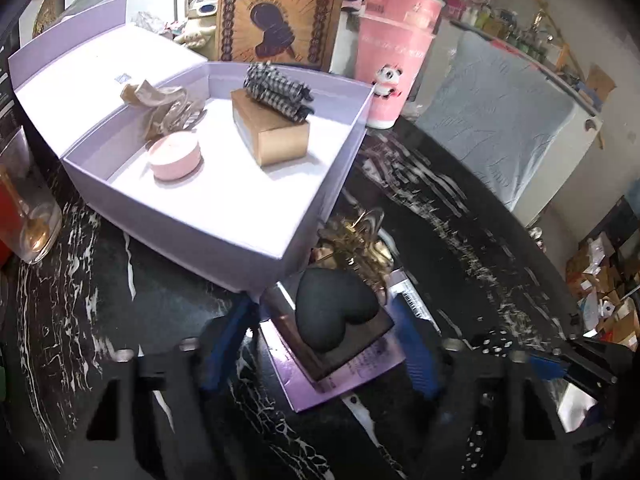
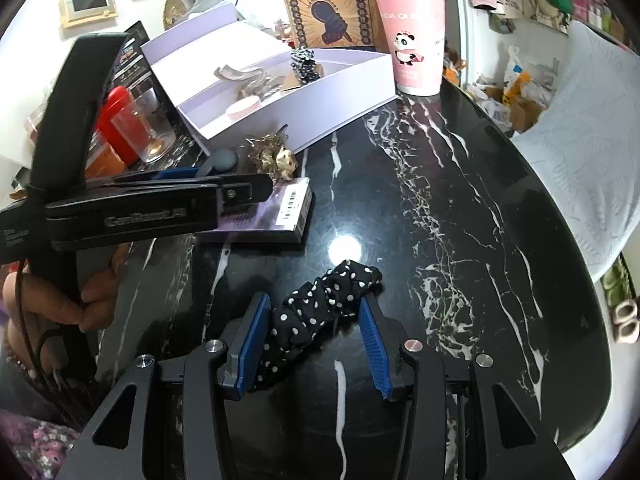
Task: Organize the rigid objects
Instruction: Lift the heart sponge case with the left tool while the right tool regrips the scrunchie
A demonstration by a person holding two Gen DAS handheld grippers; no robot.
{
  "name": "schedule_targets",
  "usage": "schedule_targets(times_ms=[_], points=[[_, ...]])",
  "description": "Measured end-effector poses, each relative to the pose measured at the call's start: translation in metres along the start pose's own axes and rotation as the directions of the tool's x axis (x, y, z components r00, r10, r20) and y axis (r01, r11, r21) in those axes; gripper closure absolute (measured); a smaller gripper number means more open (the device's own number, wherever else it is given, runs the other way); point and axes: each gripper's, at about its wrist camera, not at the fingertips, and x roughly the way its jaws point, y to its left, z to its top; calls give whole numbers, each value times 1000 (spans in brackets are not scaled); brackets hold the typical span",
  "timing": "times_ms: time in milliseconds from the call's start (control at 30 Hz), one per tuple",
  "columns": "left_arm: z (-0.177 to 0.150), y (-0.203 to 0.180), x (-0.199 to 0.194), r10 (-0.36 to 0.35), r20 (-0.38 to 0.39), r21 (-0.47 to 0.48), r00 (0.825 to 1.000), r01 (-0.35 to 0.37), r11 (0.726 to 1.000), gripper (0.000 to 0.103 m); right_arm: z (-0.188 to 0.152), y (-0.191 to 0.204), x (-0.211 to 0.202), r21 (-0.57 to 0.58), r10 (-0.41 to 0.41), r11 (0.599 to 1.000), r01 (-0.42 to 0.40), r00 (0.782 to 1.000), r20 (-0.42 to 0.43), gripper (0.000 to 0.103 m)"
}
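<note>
Four things already lie in the open lilac box: a pink round tin, a clear hair claw, and a gold block with a checked scrunchie on top. Left outside on the black marble surface are a black heart-shaped piece on its brown base, a gold hair claw just beyond it, and a purple booklet. The left tongs stand half open around the heart piece; I cannot tell whether the pads press on it. The right tongs straddle a polka-dot scrunchie, one pad touching, the other apart. I'd judge the job roughly half done.
</note>
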Motion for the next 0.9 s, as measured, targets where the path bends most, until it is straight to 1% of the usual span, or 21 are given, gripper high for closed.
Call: schedule_targets(times_ms=[133,300,433,467,533,633,700,733,767,833,900], points=[[-3,2,-4,-23,9,-12,1000,23,1000,42,0,-1,-1,0,3,1000,-3,1000,3,59],[-12,4,-17,-16,21,-8,1000,16,1000,42,-1,1,-1,-11,-2,1000,2,1000,5,58],[-25,13,-28,-9,4,-30,1000,10,1000,42,-2,3,-1,-33,-5,999,5,1000,9,57],[-28,16,-30,-6,0,-39,1000,6,999,42,-2,3,-1,-39,-2,999,2,1000,11,56],[-36,22,-36,13,-12,-56,1000,-14,998,42,-2,7,1,-72,7,997,-6,1000,19,55],[-46,30,-39,38,-21,-78,999,-40,996,42,-1,14,5,-118,1,993,3,999,35,51],[-52,37,-41,48,-27,-104,998,-51,993,42,-1,18,7,-136,2,991,2,1000,31,43],[-54,40,-41,46,-32,-116,998,-50,992,42,0,21,9,-142,15,990,-11,1000,25,35],[-56,42,-40,45,-37,-124,998,-50,991,42,-1,23,9,-145,24,989,-20,999,23,32],[-58,44,-40,59,-35,-123,998,-63,990,42,-3,30,10,-163,43,986,-39,999,22,31],[-58,44,-40,70,-38,-119,997,-74,990,42,-5,38,12,-189,35,982,-30,999,25,31]])
